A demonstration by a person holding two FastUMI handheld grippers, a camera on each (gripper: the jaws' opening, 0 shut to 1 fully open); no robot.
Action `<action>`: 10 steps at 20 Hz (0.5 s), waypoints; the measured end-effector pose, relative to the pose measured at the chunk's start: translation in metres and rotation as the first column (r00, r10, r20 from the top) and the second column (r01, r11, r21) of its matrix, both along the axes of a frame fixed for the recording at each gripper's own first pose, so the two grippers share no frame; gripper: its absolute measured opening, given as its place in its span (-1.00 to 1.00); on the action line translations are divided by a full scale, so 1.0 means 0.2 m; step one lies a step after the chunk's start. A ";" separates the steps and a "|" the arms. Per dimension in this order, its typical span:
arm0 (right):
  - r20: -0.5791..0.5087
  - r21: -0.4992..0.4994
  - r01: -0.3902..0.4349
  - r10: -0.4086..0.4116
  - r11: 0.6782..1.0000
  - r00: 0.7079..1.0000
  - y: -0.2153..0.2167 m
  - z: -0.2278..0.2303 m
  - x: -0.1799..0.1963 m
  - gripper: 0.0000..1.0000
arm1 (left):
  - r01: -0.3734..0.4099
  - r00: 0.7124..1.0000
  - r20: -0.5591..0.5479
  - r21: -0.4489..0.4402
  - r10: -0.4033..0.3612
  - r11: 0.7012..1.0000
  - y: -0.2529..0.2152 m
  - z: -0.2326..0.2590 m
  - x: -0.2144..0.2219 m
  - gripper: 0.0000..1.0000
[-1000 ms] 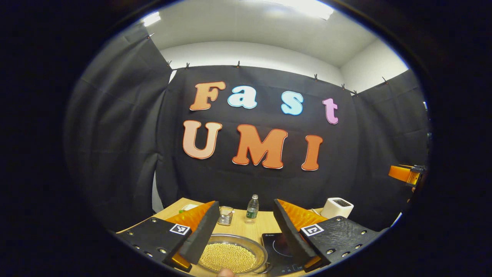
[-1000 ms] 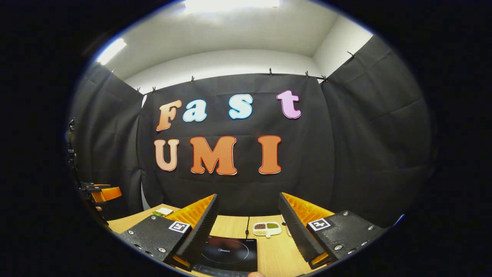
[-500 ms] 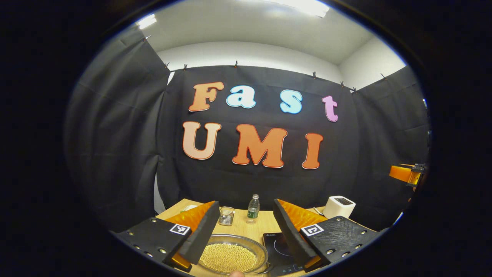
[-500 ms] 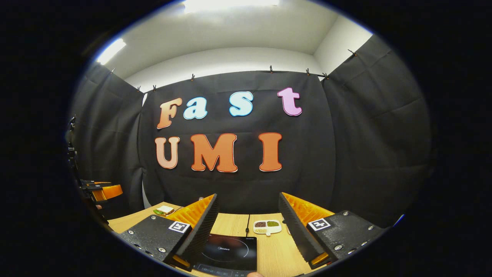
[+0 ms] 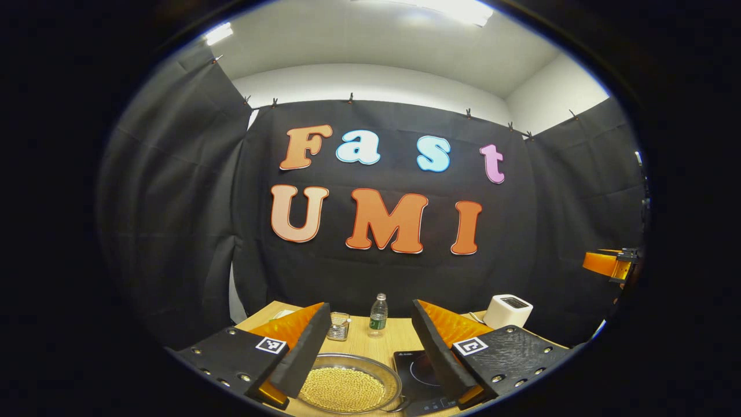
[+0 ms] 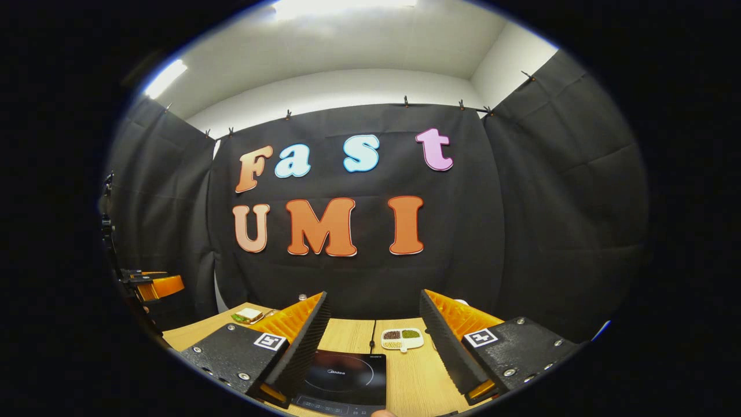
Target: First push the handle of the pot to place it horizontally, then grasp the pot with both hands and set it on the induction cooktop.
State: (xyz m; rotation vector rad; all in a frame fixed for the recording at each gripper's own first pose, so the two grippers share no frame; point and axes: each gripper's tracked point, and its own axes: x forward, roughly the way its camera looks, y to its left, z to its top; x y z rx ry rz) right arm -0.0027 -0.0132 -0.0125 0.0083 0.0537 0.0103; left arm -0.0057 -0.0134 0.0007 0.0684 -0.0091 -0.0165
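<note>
Both grippers' jaws gape above pot (image 5: 349, 387); cooktop (image 6: 343, 380) bare.

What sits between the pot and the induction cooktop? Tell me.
Nothing visible. In the left gripper view the pot, full of yellow grains, sits right beside the induction cooktop, with only a strip of bare wooden table between them. The water bottle and toaster stand farther back, off that path.

Your left gripper view looks level across the counter (image 5: 359, 341) toward the back cloth, with the pot (image 5: 347, 385) close below. Your right gripper view faces the same way from farther right. Both share the induction cooktop (image 5: 419, 373) (image 6: 344, 379) and that cloth wall.
</note>
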 end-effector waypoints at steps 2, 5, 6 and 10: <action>-0.002 -0.001 0.003 -0.003 1.000 1.000 -0.01 0.00 0.00 0.92 | -0.002 1.000 -0.007 -0.005 0.002 1.000 0.01 -0.01 0.00 0.77; -0.003 0.004 0.004 -0.004 1.000 1.000 -0.02 0.00 -0.01 0.92 | -0.007 1.000 -0.009 -0.012 0.007 1.000 0.01 -0.01 0.00 0.77; -0.002 0.004 0.005 -0.005 1.000 1.000 -0.02 0.00 -0.01 0.92 | -0.009 1.000 -0.007 -0.011 0.009 1.000 0.02 -0.01 0.00 0.77; 0.002 0.003 0.005 -0.005 1.000 1.000 -0.03 0.00 -0.02 0.92 | -0.002 1.000 -0.001 0.001 0.002 1.000 0.00 -0.01 -0.01 0.77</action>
